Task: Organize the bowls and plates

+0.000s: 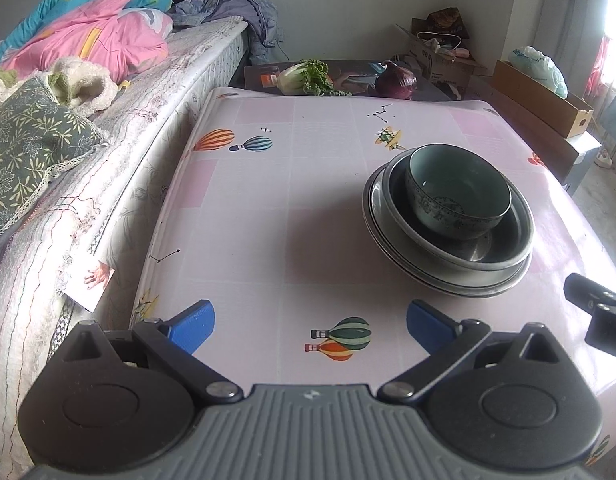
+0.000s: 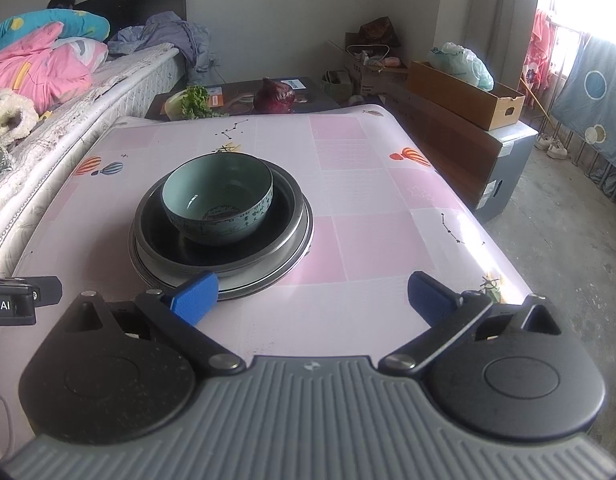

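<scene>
Pink balloon-print cloth is covering the bench [image 2: 347,248]. Both hand-held grippers, left [image 1: 309,322] and right [image 2: 311,294], are hanging released at its near edge. Mid-bench, a celadon inscribed bowl [image 2: 218,200] is sitting in stacked metal plates [image 2: 292,240].

White lettering "ot.AI" is read on the black left gripper [image 2: 12,300] body at the near left edge, its start cut off. Markings on the green bowl [image 2: 218,200] are seen, too small to be read.
</scene>
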`<state>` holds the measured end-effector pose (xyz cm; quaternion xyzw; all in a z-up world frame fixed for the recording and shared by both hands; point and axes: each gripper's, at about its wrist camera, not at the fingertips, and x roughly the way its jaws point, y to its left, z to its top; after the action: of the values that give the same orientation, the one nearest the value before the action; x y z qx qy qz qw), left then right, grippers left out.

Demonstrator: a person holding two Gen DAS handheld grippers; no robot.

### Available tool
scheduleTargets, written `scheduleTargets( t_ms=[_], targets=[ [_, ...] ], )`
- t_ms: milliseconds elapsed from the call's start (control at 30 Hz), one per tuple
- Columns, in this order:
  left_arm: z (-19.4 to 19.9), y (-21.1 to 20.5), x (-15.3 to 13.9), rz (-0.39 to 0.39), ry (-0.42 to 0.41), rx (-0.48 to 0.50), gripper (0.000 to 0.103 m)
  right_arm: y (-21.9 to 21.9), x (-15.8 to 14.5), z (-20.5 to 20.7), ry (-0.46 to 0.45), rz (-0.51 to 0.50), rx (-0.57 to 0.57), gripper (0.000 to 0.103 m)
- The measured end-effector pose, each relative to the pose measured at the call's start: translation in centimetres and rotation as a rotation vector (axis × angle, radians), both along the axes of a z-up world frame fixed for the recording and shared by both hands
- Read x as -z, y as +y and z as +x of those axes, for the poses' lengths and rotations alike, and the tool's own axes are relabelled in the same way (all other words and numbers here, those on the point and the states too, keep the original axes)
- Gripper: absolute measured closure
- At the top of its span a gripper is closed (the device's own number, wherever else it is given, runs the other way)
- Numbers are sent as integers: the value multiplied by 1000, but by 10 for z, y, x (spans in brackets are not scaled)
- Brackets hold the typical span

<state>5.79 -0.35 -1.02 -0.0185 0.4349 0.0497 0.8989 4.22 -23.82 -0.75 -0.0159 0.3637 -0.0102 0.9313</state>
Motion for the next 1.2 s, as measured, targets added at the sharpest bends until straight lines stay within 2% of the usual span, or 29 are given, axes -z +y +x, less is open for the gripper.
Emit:
scheduleTargets(
  t_ms=[200,467,1200],
  targets=[
    [7,-3,5,7,34,2,0,2,3,6,29,61,-7,1],
    [14,-3,6,1,42,-9,0,8,3,11,37,60,-37,1],
    [20,0,9,-12,51,-9,0,8,9,17,50,53,-34,1]
  ],
)
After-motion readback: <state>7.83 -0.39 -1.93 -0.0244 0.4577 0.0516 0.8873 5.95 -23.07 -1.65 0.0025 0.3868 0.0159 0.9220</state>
